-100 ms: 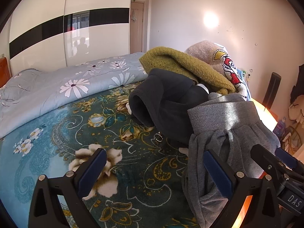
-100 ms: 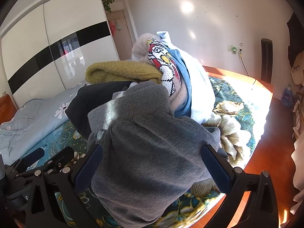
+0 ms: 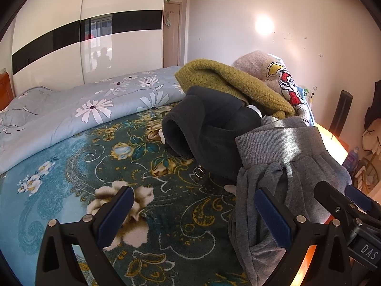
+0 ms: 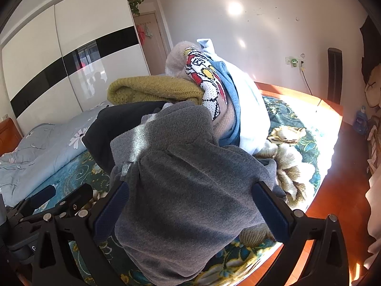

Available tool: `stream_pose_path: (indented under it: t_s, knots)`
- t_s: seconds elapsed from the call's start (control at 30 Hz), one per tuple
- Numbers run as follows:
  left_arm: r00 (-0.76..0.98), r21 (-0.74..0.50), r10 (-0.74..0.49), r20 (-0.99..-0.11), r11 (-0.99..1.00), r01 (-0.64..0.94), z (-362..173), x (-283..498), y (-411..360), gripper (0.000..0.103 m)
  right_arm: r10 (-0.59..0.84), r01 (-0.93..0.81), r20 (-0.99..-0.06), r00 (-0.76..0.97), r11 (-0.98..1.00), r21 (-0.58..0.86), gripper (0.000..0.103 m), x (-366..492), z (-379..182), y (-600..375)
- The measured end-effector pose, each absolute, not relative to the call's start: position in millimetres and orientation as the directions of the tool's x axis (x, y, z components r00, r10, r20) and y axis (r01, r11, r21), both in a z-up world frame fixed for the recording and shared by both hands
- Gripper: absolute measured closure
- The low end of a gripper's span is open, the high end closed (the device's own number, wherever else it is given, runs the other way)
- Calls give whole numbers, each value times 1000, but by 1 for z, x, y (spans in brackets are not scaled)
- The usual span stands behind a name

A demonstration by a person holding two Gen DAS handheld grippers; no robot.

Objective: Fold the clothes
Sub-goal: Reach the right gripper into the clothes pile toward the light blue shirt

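On the bed, grey garment (image 4: 190, 178) lies crumpled.

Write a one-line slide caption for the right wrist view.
Open right gripper straddles a grey sweatshirt at the front of a clothes pile on the floral blanket.

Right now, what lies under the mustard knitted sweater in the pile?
Under the mustard knitted sweater a black fleece garment shows, lying on the floral blanket. A small white piece peeks out between them. Anything deeper is covered.
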State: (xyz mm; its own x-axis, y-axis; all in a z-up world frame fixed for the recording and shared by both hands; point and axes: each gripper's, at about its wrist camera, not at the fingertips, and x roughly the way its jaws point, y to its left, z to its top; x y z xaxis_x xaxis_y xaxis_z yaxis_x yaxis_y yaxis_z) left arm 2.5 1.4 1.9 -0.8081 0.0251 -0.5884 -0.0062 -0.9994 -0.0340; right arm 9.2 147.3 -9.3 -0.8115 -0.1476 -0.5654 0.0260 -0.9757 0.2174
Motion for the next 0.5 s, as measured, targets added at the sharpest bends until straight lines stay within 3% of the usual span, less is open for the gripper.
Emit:
stream_pose_path:
  t_s: [0.5]
  knots:
    - [-846, -2, -16, -534, -1000, 20, 12, 16, 3, 0, -177, 54, -552, -815, -971, 231, 0, 16, -8, 147]
